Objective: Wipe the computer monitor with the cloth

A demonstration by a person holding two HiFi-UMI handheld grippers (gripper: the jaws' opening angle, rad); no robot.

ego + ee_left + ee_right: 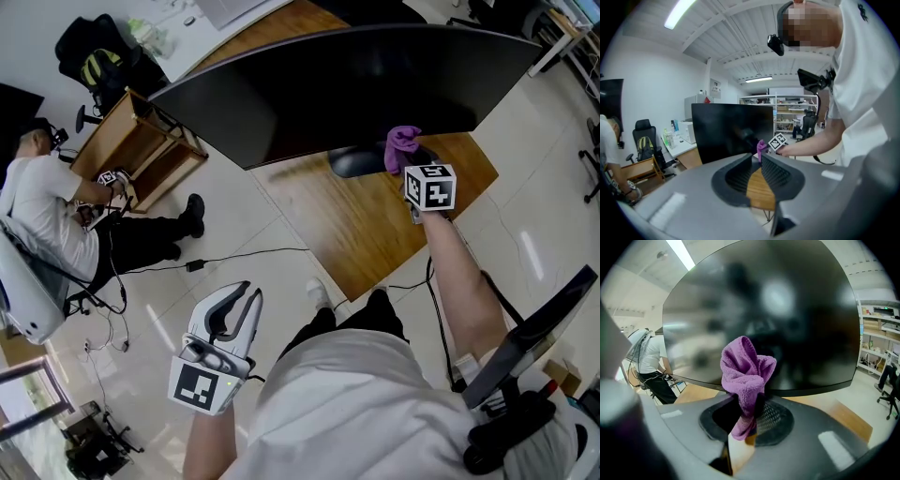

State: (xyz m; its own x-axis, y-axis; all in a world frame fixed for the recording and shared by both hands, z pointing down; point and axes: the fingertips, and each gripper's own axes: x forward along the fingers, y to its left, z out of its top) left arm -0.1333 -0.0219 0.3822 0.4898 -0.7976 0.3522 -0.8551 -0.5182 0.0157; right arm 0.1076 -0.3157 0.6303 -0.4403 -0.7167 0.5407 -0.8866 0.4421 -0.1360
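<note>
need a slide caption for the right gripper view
Right gripper clamps a bunched purple cloth in front of the dark curved monitor.

You've got a brown wooden surface (375,225) in front of you, and the curved monitor (347,84) stands on it by its dark base (352,161). Around it is pale tiled floor (253,225), with a black cable (195,265) lying across it and a wooden shelf unit (150,150) standing off to your left.

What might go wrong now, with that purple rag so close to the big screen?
The cloth is a loose bunch pinched in the right gripper; it may slip out during rubbing. The hard jaw tips sit just behind it, so pressing could scrape the monitor.
</note>
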